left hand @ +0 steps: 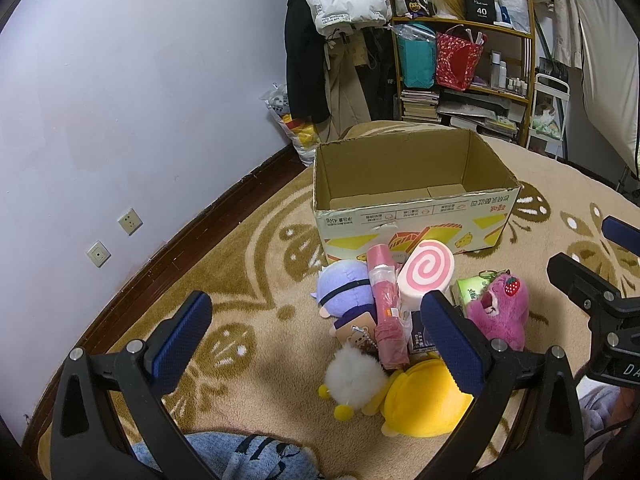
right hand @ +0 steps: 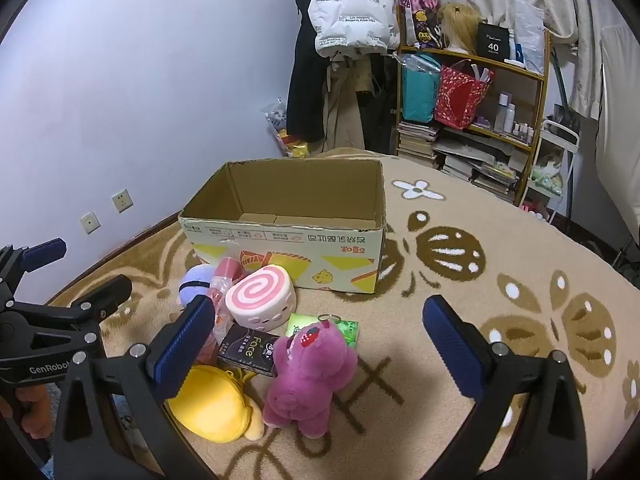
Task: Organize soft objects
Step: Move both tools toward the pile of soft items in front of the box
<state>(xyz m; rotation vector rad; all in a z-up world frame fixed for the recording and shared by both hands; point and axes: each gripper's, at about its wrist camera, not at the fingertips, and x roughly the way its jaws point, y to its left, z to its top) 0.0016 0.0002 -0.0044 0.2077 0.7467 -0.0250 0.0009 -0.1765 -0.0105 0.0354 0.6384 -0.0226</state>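
An open, empty cardboard box (left hand: pixel 404 216) (right hand: pixel 288 252) stands on the carpet. In front of it lies a pile: a pink swirl cushion (left hand: pixel 427 276) (right hand: pixel 260 296), a purple-blue plush (left hand: pixel 345 292) (right hand: pixel 196 282), a pink folded umbrella (left hand: pixel 386 304), a magenta bear plush (left hand: pixel 498 312) (right hand: pixel 308 376), a yellow plush (left hand: pixel 424 400) (right hand: pixel 212 400), a white fluffy ball (left hand: pixel 354 378), a green tissue pack (right hand: pixel 347 330) and a dark "Face" pack (right hand: pixel 248 350). My left gripper (left hand: pixel 316 336) is open above the pile's near side. My right gripper (right hand: pixel 316 340) is open over the bear.
A beige patterned carpet (right hand: pixel 480 320) covers the floor. A wall with sockets (left hand: pixel 130 221) runs on the left. A cluttered shelf (left hand: pixel 464 72) and hanging coats (left hand: pixel 308 40) stand behind the box. A blue-grey cloth (left hand: pixel 248 456) lies at the near edge.
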